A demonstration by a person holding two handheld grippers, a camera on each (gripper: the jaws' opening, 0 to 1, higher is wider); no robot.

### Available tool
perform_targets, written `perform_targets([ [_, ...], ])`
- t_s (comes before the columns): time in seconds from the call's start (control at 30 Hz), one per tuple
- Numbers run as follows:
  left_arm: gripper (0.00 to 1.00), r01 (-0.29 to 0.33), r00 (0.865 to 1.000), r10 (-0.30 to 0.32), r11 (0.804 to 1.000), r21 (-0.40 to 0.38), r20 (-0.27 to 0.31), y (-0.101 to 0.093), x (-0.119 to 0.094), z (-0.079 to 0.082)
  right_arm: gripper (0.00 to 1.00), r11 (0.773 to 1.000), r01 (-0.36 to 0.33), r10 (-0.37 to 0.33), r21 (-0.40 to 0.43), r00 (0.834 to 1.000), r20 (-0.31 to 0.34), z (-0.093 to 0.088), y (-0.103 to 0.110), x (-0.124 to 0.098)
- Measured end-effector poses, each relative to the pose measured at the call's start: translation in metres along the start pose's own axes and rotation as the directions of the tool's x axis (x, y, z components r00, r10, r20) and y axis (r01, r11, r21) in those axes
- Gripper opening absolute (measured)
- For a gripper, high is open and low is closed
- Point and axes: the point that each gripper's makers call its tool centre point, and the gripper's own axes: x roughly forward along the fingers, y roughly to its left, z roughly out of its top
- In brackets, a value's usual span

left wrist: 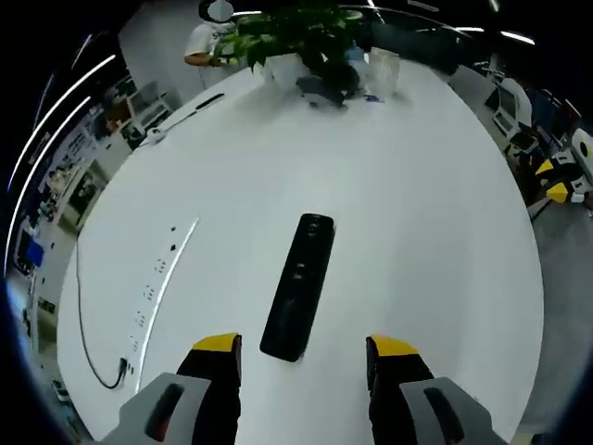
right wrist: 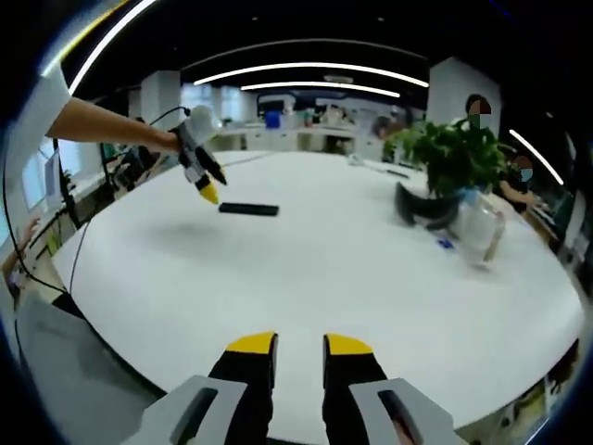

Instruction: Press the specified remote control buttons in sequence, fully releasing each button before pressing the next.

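My left gripper [left wrist: 304, 354] hangs just above the white table [left wrist: 417, 213] with its yellow-tipped jaws spread wide and nothing between them. The black remote [left wrist: 298, 286] lies flat on the table just ahead of those jaws, lengthwise along my line of sight, its near end between the two tips but touching neither. To the left of it a strip of sockets [left wrist: 159, 287] is set into the tabletop, with a black cable [left wrist: 88, 334] trailing from its near end.

My right gripper [right wrist: 298, 357] is held low at the near edge of the table [right wrist: 371, 278], well apart from the remote [right wrist: 248, 209]. Its jaws stand close together with only a narrow gap, gripping nothing. From here I see my left gripper [right wrist: 206, 185] across the table, tips pointing down just beside the remote's left end.

At the far side of the table stands a plant [left wrist: 306, 32] in a white pot [left wrist: 283, 67]. A dark curved object [right wrist: 422, 209] lies at its base; I cannot tell what it is. Beside it stands a clear plastic container [right wrist: 482, 227], contents unclear. A person [left wrist: 206, 42] stands behind the table.
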Motion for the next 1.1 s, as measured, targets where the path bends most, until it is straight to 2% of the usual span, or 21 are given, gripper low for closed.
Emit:
perform_targets([
  [0.2,0.52,0.038,0.996,-0.034,0.998,0.052,-0.079,0.006,0.018,-0.011,0.15,1.0,-0.006,0.006,0.002,1.0,-0.021,-0.003,0.001,0.002],
  [0.27,0.5,0.036,0.994,-0.027,0.996,0.077,-0.11,0.008,0.024,-0.015,0.15,1.0,-0.007,0.007,0.002,1.0,-0.029,-0.005,0.001,0.002],
  [0.37,0.47,0.05,0.991,-0.04,0.995,0.08,-0.126,0.008,0.03,-0.015,0.14,1.0,-0.008,0.008,0.0,0.999,-0.036,-0.006,0.001,0.003],
  [0.43,0.47,0.084,0.986,-0.07,0.992,0.089,-0.151,0.004,0.034,-0.018,0.14,1.0,-0.007,0.007,-0.002,0.999,-0.04,-0.006,0.001,0.003],
  [0.53,0.48,0.091,0.981,-0.068,0.989,0.12,-0.181,0.005,0.04,-0.022,0.14,1.0,-0.005,0.005,-0.001,0.999,-0.044,-0.007,0.0,0.003],
  [0.57,0.47,0.117,0.977,-0.095,0.987,0.111,-0.191,0.004,0.04,-0.024,0.14,1.0,-0.005,0.005,0.001,0.999,-0.046,-0.007,0.0,0.003],
  [0.6,0.46,0.12,0.98,-0.101,0.987,0.105,-0.172,0.005,0.041,-0.02,0.13,1.0,-0.003,0.003,0.0,0.999,-0.048,-0.007,0.0,0.003],
  [0.67,0.49,0.119,0.978,-0.1,0.988,0.095,-0.182,0.009,0.041,-0.022,0.13,1.0,-0.003,0.003,0.0,0.999,-0.052,-0.008,0.0,0.004],
  [0.73,0.48,0.14,0.976,-0.127,0.988,0.06,-0.179,0.01,0.042,-0.023,0.13,1.0,-0.003,0.003,-0.001,0.998,-0.057,-0.009,0.0,0.004],
  [0.8,0.46,0.144,0.976,-0.127,0.986,0.087,-0.176,0.011,0.042,-0.022,0.12,1.0,-0.001,0.001,-0.003,0.998,-0.058,-0.009,0.0,0.004],
  [0.93,0.44,0.144,0.977,-0.128,0.985,0.089,-0.168,0.011,0.042,-0.023,0.11,1.0,-0.002,0.002,-0.001,0.998,-0.058,-0.009,0.0,0.004],
  [1.0,0.42,0.139,0.98,-0.125,0.987,0.079,-0.152,0.013,0.041,-0.023,0.11,1.0,-0.004,0.004,-0.005,0.998,-0.057,-0.008,0.0,0.004],
  [1.1,0.3,0.121,0.984,-0.112,0.991,0.055,-0.141,0.015,0.042,-0.021,0.11,1.0,-0.005,0.004,-0.009,0.999,-0.054,-0.008,0.001,0.004],
])
